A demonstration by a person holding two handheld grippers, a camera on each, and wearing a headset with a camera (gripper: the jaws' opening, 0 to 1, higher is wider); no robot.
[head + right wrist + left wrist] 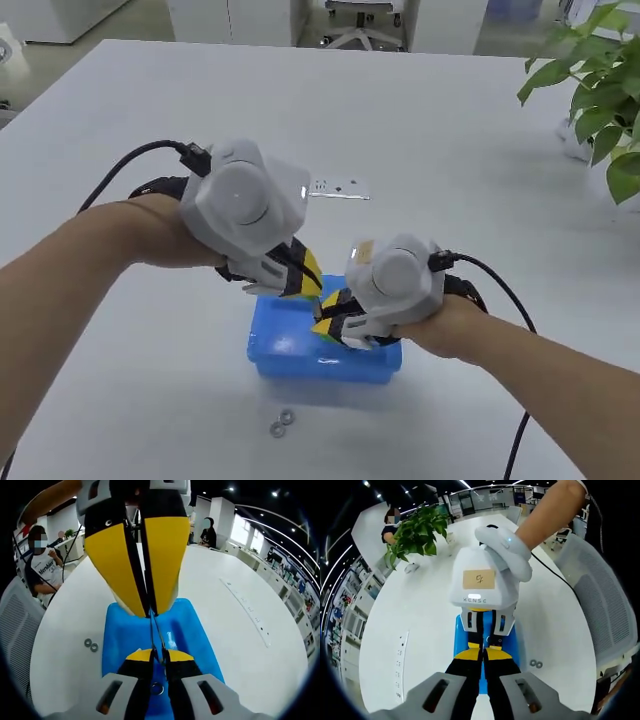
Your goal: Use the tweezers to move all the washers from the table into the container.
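Two grippers meet tip to tip over the blue container, sharing the tweezers.

The left gripper [149,611] has its yellow jaws pressed together on the thin tweezers [156,635]. The right gripper [159,657] pinches the same tweezers at their other end, its jaws also together. Under both sits the blue container [290,355]. In the head view two washers [282,422] lie side by side on the white table [450,150], near the container at its 6 o'clock. A power strip [338,187] lies at its 12 o'clock and a plant [600,90] at 2.

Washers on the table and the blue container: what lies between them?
Bare table: in the head view a clear strip separates the two washers from the container; the right gripper view shows the same.
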